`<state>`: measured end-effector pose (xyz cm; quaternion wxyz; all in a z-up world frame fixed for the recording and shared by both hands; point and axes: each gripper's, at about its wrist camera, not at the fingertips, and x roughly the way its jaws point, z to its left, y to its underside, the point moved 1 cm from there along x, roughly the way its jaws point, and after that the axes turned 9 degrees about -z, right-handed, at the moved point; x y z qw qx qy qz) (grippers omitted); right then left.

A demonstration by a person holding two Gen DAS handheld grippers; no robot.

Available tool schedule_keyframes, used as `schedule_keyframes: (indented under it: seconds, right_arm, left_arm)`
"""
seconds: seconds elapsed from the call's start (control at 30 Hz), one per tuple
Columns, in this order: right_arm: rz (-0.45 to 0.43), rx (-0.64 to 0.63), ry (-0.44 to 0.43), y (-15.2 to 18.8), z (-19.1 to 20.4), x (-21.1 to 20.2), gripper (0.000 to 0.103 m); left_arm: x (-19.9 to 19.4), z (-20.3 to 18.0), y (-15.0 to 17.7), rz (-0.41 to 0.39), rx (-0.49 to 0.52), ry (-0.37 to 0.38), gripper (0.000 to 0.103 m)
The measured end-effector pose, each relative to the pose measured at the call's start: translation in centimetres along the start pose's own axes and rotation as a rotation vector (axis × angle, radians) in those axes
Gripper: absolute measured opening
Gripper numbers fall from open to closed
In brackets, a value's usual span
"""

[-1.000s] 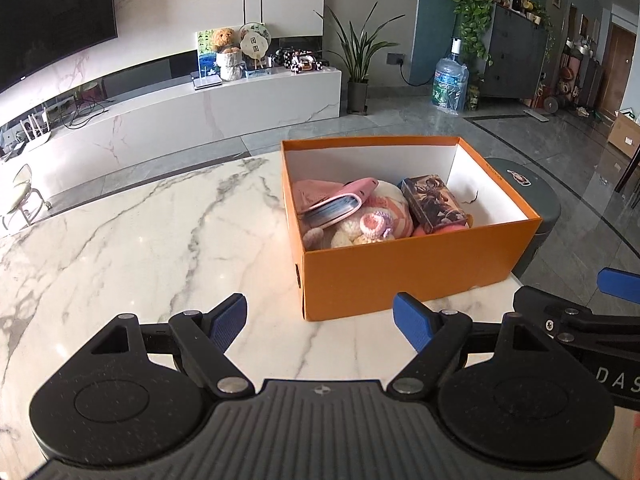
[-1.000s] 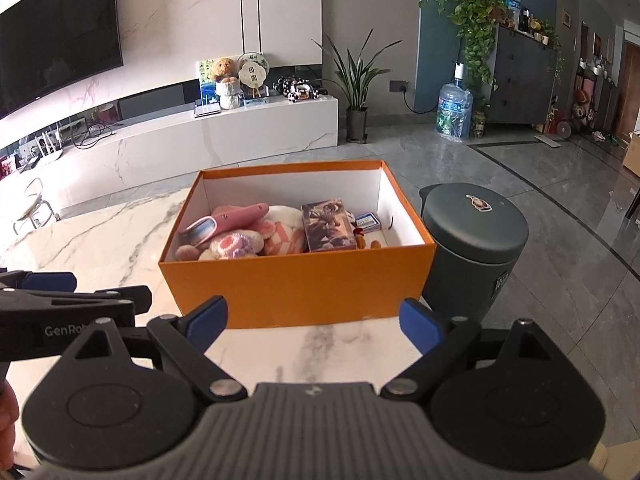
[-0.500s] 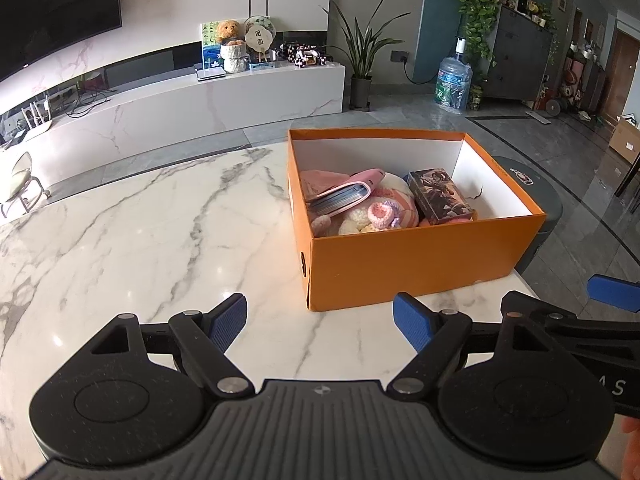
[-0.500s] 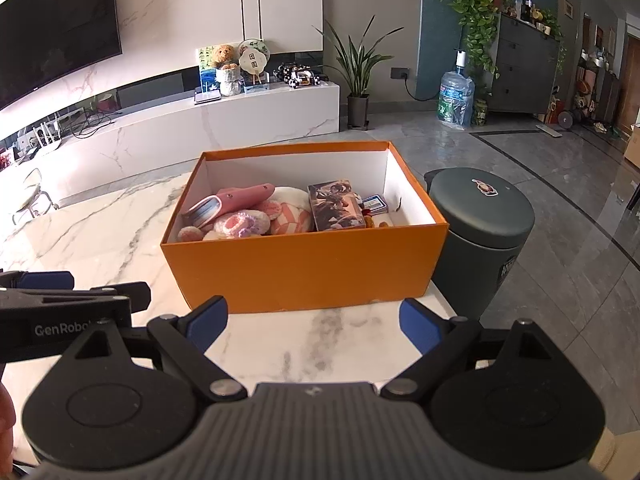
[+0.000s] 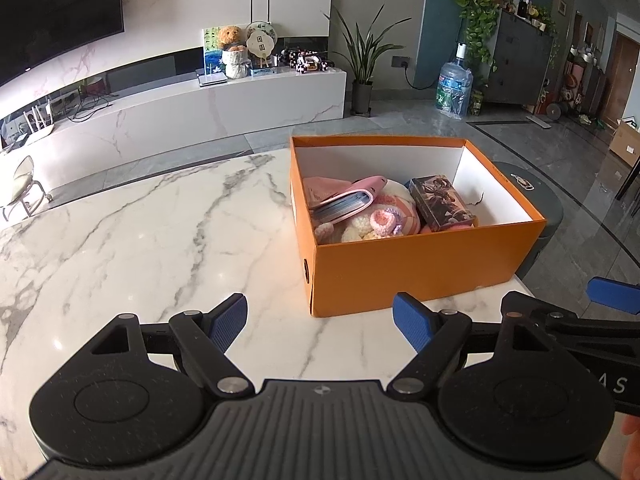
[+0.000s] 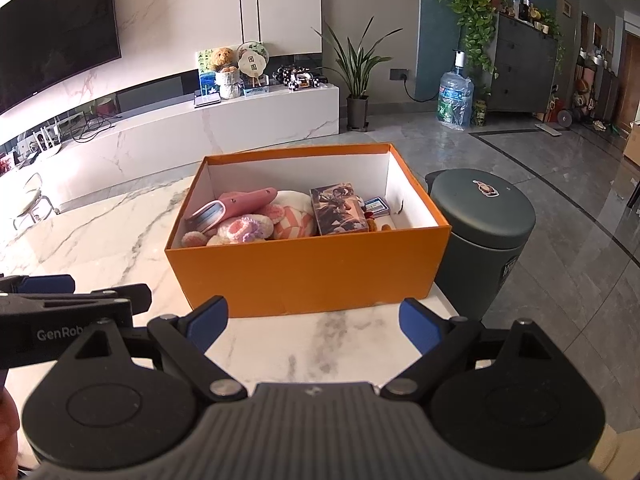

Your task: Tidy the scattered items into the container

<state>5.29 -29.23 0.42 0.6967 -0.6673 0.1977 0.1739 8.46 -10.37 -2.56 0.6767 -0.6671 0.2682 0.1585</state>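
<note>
An orange box (image 5: pixel 424 268) (image 6: pixel 304 272) stands at the right end of the marble table (image 5: pixel 140 240). Inside lie a pink wallet (image 5: pixel 348 200) (image 6: pixel 236 206), crocheted plush pieces (image 5: pixel 384 220) (image 6: pixel 248 228), a dark printed card box (image 5: pixel 442 202) (image 6: pixel 338 210) and, in the right wrist view, a small blue card pack (image 6: pixel 376 205). My left gripper (image 5: pixel 320 320) hovers open just short of the box's near left corner, nothing between its blue pads. Open too, my right gripper (image 6: pixel 314 320) faces the box's front wall with empty jaws. Each gripper shows at the edge of the other's view.
A dark grey lidded bin (image 6: pixel 484 232) stands on the floor right of the table's end. Bare marble stretches left of the box. Beyond the table are a white TV console (image 5: pixel 192 116), a potted plant (image 5: pixel 362 64) and a water bottle (image 5: pixel 454 86).
The box appears a little farther away and lower in both views than a second ago. Both grippers stay open and empty.
</note>
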Motion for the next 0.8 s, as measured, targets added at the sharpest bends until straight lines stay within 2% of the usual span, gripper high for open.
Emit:
schedule_keyframes:
  seconds: [0.43,0.8]
  right_arm:
    - [-0.005,0.015,-0.011,0.05,0.0,-0.15,0.093]
    - [-0.011,0.02,-0.015,0.19,-0.16,-0.56,0.093]
  left_arm:
    - [-0.37,-0.25,0.01,-0.008,0.01,-0.001,0.089]
    - [-0.67,-0.4,0.03,-0.019,0.012,-0.001,0.089]
